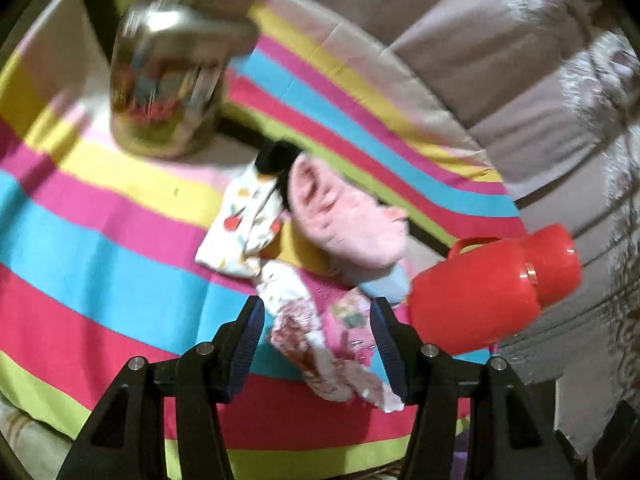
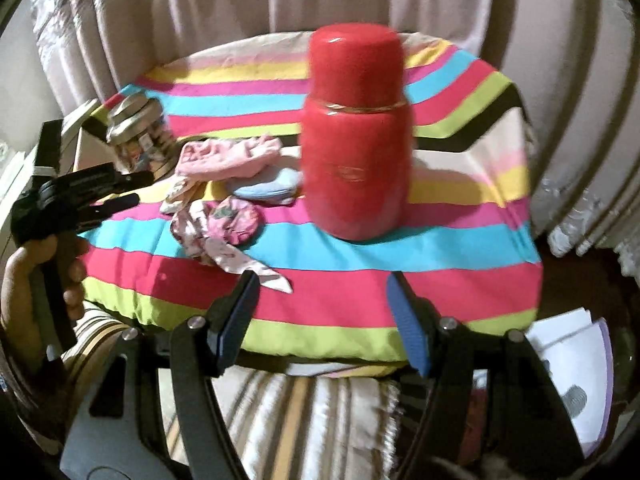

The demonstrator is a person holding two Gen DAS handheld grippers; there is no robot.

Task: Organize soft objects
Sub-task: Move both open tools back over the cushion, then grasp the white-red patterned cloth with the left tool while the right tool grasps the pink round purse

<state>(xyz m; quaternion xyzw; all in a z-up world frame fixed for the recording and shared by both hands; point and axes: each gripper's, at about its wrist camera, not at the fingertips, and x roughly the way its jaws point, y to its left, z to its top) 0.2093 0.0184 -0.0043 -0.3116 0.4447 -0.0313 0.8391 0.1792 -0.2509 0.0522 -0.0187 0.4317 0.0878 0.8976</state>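
A small pile of soft clothes lies on the striped cloth point(image 1: 100, 240): a white printed sock point(image 1: 242, 228), a fluffy pink piece point(image 1: 348, 220), a pale blue piece point(image 1: 386, 286) and a pink floral cloth point(image 1: 316, 332). My left gripper point(image 1: 318, 344) is open, with the floral cloth lying between its fingers. In the right wrist view the pile point(image 2: 224, 200) sits left of a red flask point(image 2: 356, 136), and the left gripper point(image 2: 132, 188) hovers beside it. My right gripper point(image 2: 322, 320) is open and empty at the table's front edge.
A shiny metal jar point(image 1: 168, 80) stands at the far left of the cloth and shows in the right wrist view point(image 2: 138, 136). The red flask point(image 1: 492, 288) stands right of the pile. Beige curtains point(image 2: 240, 8) hang behind. Papers point(image 2: 576, 364) lie low right.
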